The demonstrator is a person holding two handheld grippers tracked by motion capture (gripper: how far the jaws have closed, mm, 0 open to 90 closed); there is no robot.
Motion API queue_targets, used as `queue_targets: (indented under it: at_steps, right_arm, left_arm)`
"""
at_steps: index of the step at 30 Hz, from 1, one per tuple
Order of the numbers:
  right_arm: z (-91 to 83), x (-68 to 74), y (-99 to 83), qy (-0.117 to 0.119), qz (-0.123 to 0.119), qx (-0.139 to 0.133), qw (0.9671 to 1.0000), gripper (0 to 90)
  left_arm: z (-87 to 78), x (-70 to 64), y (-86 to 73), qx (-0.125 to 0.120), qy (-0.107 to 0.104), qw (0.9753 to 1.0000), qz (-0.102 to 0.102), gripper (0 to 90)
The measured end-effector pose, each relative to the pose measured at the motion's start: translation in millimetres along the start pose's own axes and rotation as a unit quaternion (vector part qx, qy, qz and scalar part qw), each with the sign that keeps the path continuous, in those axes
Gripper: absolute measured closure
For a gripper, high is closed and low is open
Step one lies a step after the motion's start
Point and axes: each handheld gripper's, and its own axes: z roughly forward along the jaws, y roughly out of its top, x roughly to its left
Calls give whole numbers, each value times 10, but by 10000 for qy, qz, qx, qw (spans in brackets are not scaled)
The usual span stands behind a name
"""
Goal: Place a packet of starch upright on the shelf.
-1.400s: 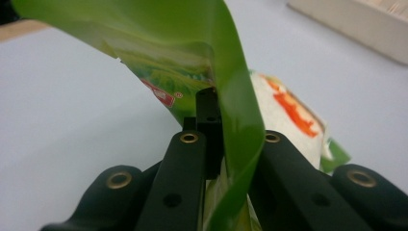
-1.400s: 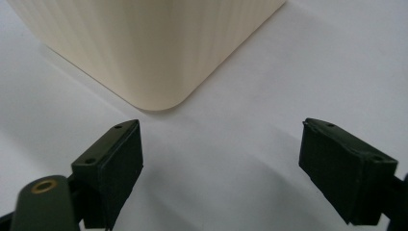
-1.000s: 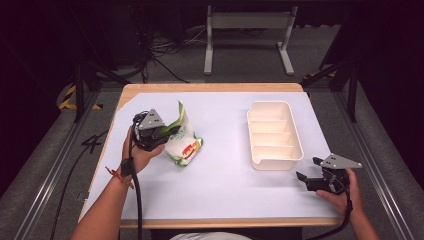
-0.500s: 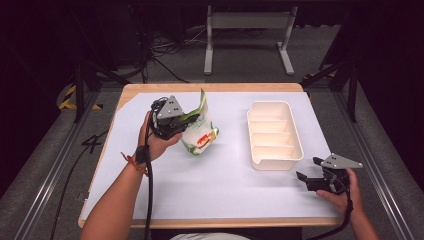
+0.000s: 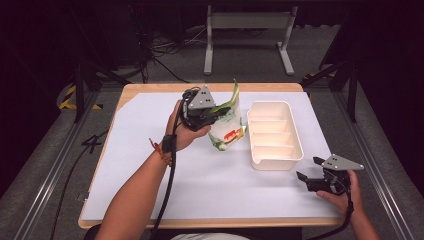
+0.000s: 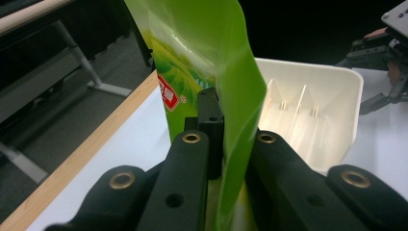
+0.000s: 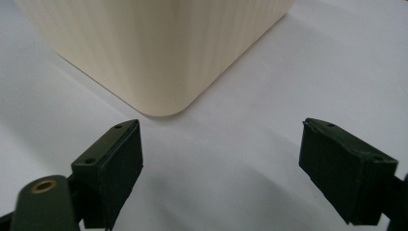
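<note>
A green and white snack bag (image 5: 227, 125) hangs just above the white sheet, left of the cream divided tray (image 5: 295, 150). My left gripper (image 5: 216, 111) is shut on the bag's green upper edge. In the left gripper view the green bag (image 6: 211, 62) rises between the black jaws of the left gripper (image 6: 226, 159), with the tray (image 6: 346, 96) behind it. My right gripper (image 5: 306, 172) rests open near the table's front right corner. In the right gripper view the right gripper (image 7: 221, 163) has wide-apart jaws that face the tray's rounded corner (image 7: 168, 96), with nothing between them.
A white sheet (image 5: 150, 150) covers the wooden table (image 5: 125, 92). The tray has several bare compartments. A metal stand (image 5: 247, 30) and cables lie on the dark floor behind the table.
My left gripper has carried the bag to the right, from the table's left part to right beside the tray. The right gripper has stayed put.
</note>
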Motion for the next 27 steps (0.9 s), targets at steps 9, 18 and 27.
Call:
queue_targets:
  at_steps: [9,18,27]
  right_arm:
    - [-20,-2,5,-31,-55,-117,9999,148]
    - [-22,-4,4,-43,-61,-143,9999,148]
    - [-21,-4,3,-34,-60,-124,9999,149]
  left_arm:
    - [255,-84,223,-75,-230,9996,113,890]
    - [490,-173,406,-100,-412,9987,292,890]
    - [773,-200,459,-169,-579,9978,273,888]
